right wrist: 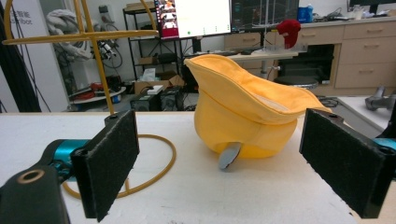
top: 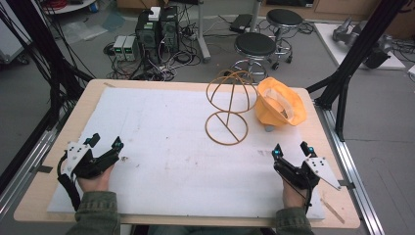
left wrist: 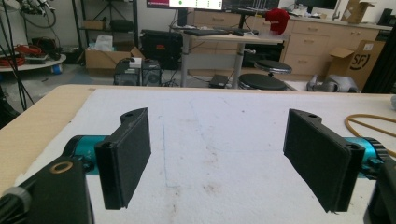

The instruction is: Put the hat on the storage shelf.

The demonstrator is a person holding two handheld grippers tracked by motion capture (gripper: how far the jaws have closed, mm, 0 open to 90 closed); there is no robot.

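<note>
Yellow hat (right wrist: 243, 112) upturned, inside hidden; both claws wide open, empty.

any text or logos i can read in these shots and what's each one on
"SF": printed on the cardboard box by the cabinets, in the left gripper view.
White panel at the far left of the right gripper view: grey lettering, too blurred to read.
Monitor screens on the desk: too small and blurred to read.
Yellow hat, wire hat stand, left gripper and right gripper: no writing visible.
</note>
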